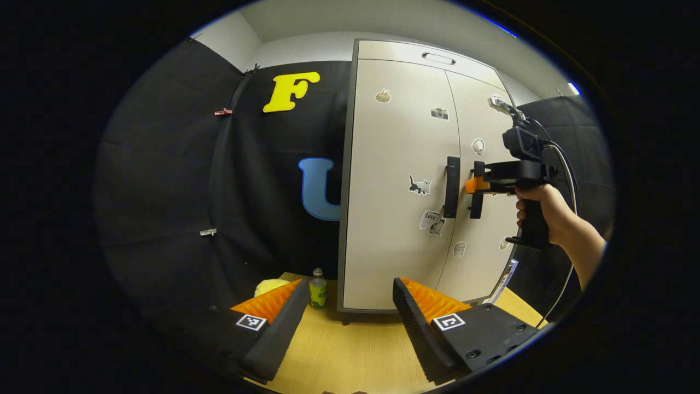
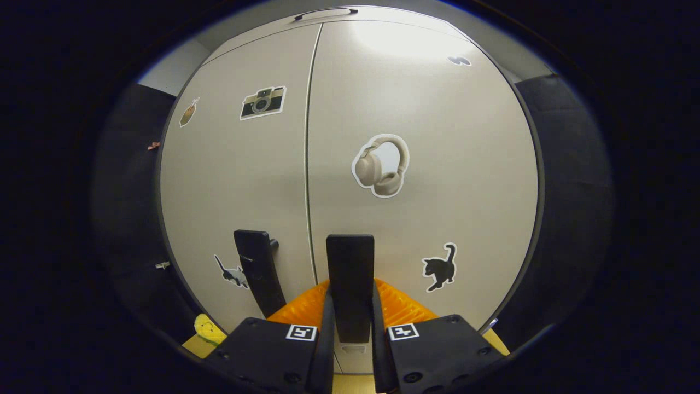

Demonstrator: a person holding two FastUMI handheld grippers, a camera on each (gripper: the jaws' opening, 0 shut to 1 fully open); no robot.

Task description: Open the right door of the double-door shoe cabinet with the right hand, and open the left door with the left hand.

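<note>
In the left gripper view the cabinet (image 1: 404, 180) stands upright at frame centre on a wooden counter (image 1: 350, 350), both doors flat and closed. The left gripper (image 1: 350, 306) sits low in the frame with its fingers (image 1: 279, 328) spread wide apart, gripping nothing, well short of the cabinet. The left door (image 1: 394, 164) carries a dark vertical left handle (image 1: 451, 187) near the centre seam, along with stickers: a small brown one at upper left, a camera near the top right, a cat beside the handle, and lower down a paper-like sticker on which the word "Love" can be read. Right of the seam, a hand (image 1: 538, 210) holds the right gripper (image 1: 474, 189) level against the right handle (image 1: 477, 205), with a cable looping down behind it. At the lower left of the cabinet a small bottle (image 1: 318, 289) with a green label, too small to read, stands on the counter, and a yellow thing (image 1: 270, 285) lies just beside it. In the right gripper view the right door (image 2: 437, 164) fills the right half of the frame, with a headphones sticker at centre and a black cat sticker at lower right; the right handle (image 2: 350, 273) rises at bottom centre, and the right gripper (image 2: 350, 328) has its fingers closed against both sides of it. The left handle (image 2: 258, 273) stands to the left of the seam, beside a cat sticker, with a camera sticker above at upper left.
</note>
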